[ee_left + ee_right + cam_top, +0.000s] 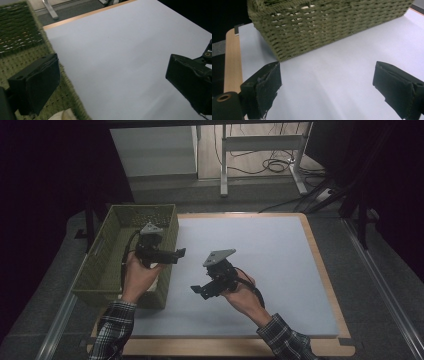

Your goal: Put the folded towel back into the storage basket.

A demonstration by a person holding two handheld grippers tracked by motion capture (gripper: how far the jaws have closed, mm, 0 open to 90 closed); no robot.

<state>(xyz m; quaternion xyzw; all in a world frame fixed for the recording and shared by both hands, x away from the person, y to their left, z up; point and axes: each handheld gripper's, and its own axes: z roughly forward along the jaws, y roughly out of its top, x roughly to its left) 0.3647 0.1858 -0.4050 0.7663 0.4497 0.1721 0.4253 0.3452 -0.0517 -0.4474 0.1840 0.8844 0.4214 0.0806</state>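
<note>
A green woven basket stands at the left edge of a pale mat. My left gripper hovers over the basket's right wall and points right across the mat; its jaws stand wide apart with nothing between them. In the left gripper view the left gripper looks over bare mat, with the basket at the left. My right gripper sits mid-mat and points left. In the right gripper view the right gripper is open and empty, facing the basket's side wall.
The mat lies on a wooden board whose edge runs beside the basket. A pale rounded thing shows at the basket's rim; what it is cannot be told. Table legs and cables lie on the floor behind.
</note>
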